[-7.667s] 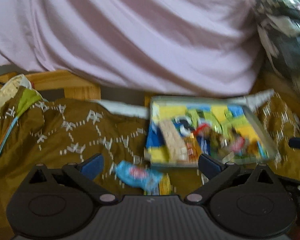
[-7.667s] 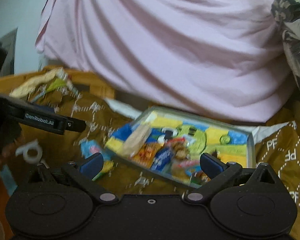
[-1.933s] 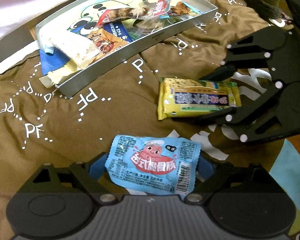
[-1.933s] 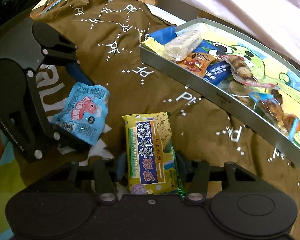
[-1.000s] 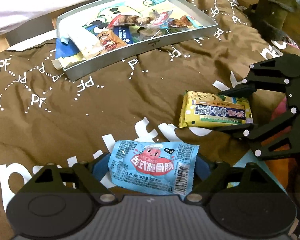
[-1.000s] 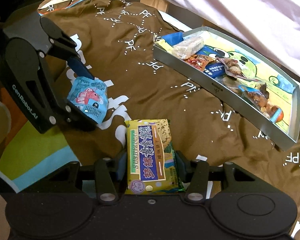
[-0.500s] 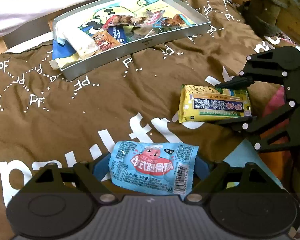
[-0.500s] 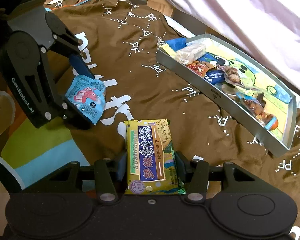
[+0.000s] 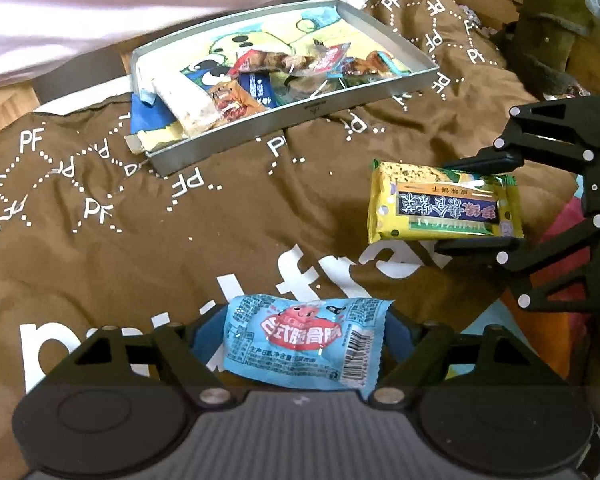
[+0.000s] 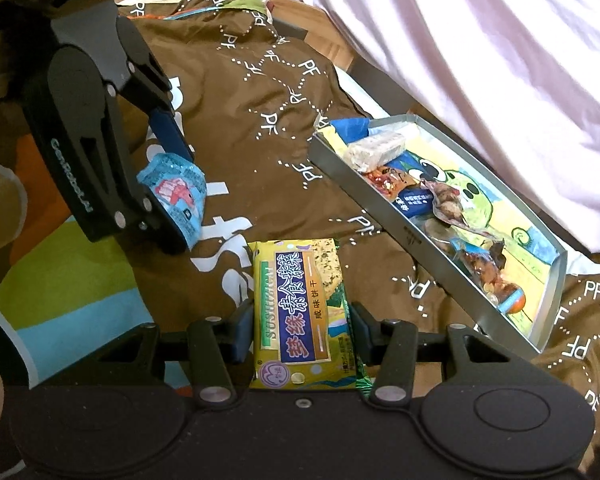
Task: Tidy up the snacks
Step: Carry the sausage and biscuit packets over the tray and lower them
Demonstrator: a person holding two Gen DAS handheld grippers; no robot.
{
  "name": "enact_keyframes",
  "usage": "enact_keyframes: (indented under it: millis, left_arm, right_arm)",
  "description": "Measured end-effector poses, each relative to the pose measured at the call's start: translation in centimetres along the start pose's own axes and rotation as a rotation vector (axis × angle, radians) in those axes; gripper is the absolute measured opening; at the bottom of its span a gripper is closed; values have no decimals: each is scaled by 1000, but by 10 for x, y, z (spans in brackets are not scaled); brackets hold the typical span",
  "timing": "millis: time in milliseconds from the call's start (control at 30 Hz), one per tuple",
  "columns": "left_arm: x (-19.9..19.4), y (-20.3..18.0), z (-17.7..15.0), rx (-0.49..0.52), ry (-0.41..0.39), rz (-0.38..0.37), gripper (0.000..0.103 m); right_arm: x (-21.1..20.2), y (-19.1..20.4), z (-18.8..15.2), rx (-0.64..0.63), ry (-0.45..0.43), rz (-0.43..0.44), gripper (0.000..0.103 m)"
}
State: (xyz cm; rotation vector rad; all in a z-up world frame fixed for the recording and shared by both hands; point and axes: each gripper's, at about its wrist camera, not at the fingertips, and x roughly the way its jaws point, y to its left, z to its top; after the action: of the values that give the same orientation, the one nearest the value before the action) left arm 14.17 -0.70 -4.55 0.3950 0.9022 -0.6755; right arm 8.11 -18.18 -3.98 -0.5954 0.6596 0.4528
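My left gripper (image 9: 300, 340) is shut on a light blue snack packet (image 9: 304, 342) with a red cartoon label, held above the brown blanket. My right gripper (image 10: 300, 328) is shut on a yellow cracker pack (image 10: 300, 308) with a dark blue band. Each shows in the other's view: the right gripper (image 9: 480, 200) holds the cracker pack (image 9: 444, 204) at the right, and the left gripper (image 10: 172, 192) holds the blue packet (image 10: 176, 192) at the left. A metal tray (image 9: 312, 110) with a cartoon-printed floor holds several snacks; in the right wrist view the tray (image 10: 404, 232) lies to the right.
A brown blanket (image 9: 180, 220) with white "PF" lettering covers the surface. Pink fabric (image 10: 480, 60) rises behind the tray. A wooden edge (image 9: 0, 104) shows at the far left. Blue paper (image 9: 148, 114) sticks out over the tray's left end.
Both grippers have lifted with their snacks and drawn back from the tray; the blanket and tray look farther off. Each grip is unchanged.
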Motion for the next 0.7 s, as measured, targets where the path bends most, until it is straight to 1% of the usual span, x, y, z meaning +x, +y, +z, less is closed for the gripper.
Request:
enact_keyframes:
  millis: [167, 267, 367, 500, 633, 700]
  left_arm:
    - [-7, 6, 7, -40, -58, 15, 83]
    - [-10, 12, 17, -61, -96, 39, 83]
    - [-15, 19, 35, -77, -152, 49, 83]
    - [-23, 26, 63, -110, -252, 88, 83]
    - [-25, 32, 93, -135, -342, 135, 83]
    - [-23, 37, 107, -171, -379, 156, 83]
  right_arm:
    - [1, -4, 1, 8, -10, -22, 51]
    - [1, -7, 4, 14, -24, -37, 51]
    - [0, -13, 9, 18, -44, -51, 51]
    - [-1, -29, 22, 33, -90, -91, 51]
    - [1, -50, 38, 55, -139, -149, 51]
    - [3, -63, 47, 70, -164, -189, 51]
